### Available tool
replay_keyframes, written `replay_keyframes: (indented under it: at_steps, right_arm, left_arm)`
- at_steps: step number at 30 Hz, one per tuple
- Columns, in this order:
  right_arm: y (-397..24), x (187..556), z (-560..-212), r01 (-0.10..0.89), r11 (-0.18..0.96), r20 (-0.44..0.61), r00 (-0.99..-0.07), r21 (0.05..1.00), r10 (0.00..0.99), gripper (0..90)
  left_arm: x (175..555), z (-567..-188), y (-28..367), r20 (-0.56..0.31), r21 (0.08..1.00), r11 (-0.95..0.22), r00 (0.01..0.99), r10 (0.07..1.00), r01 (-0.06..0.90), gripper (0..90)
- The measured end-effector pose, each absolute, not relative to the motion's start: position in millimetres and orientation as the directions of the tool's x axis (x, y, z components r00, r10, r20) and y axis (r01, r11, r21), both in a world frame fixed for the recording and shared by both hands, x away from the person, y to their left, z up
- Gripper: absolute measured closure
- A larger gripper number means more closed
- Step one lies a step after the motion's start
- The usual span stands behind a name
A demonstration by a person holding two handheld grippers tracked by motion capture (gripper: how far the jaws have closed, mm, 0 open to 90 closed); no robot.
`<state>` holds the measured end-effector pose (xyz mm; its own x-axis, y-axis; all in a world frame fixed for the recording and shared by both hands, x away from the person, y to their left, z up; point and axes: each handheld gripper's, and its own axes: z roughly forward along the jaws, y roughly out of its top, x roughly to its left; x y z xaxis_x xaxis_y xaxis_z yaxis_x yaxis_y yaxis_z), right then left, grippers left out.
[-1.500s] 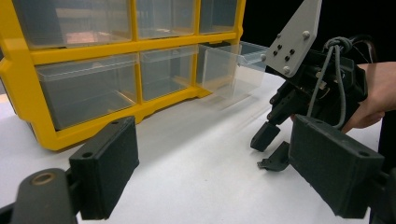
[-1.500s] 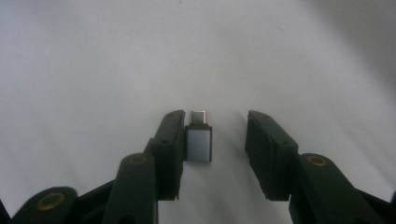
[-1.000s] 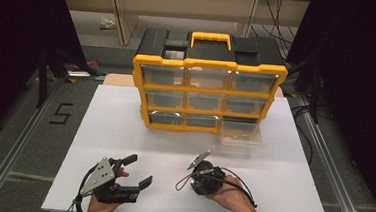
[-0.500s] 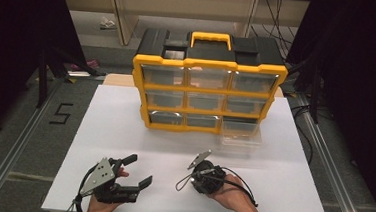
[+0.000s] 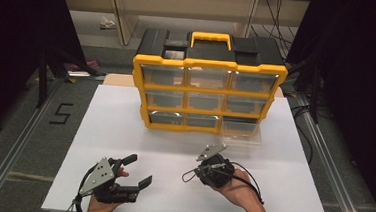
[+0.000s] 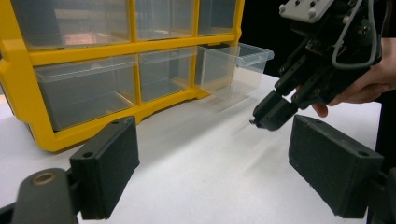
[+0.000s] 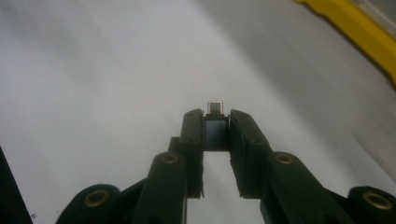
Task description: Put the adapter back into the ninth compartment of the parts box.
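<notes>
Dark small block (image 7: 215, 130) pinched in our right gripper (image 7: 216, 122); left gripper (image 6: 212, 175) wide. Shallow hold—it may slip onto the bench (image 5: 173, 150).

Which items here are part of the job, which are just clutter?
Job, likely:
right gripper, shut on small dark part
pulled-out clear drawer
yellow organizer
left gripper, open

Lying about:
debris on floor
"5" floor mark

Right gripper (image 5: 197, 172) shifted slightly; nothing else changed

Grey floor (image 5: 18, 139), dark surroundings, metal rails (image 5: 12, 154)
</notes>
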<state>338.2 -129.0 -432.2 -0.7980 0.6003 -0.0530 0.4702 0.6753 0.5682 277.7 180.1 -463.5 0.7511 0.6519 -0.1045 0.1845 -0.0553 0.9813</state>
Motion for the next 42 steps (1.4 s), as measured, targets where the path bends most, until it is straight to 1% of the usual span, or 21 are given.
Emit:
replay_keyframes:
  at_steps: [7, 16, 29, 42]
  right_arm:
    - [-136, 339, -424, 0.455, 0.638, -0.065, -0.781, 0.621, 0.621, 76.5]
    - [-139, 340, -422, 0.453, 0.618, -0.065, -0.771, 0.642, 0.633, 76.5]
    - [-149, 341, -412, 0.424, 0.567, -0.080, -0.748, 0.707, 0.659, 76.5]
    - [-159, 342, -404, 0.415, 0.520, -0.081, -0.719, 0.746, 0.690, 76.5]
  left_arm:
    - [278, -464, 180, -0.104, 0.982, -0.055, 0.752, 0.651, 0.183, 15.5]
    - [278, -463, 180, -0.103, 0.982, -0.055, 0.753, 0.650, 0.182, 15.6]
    - [277, -463, 180, -0.102, 0.982, -0.057, 0.753, 0.650, 0.181, 15.6]
    - [277, -463, 180, -0.099, 0.982, -0.057, 0.753, 0.650, 0.179, 15.6]
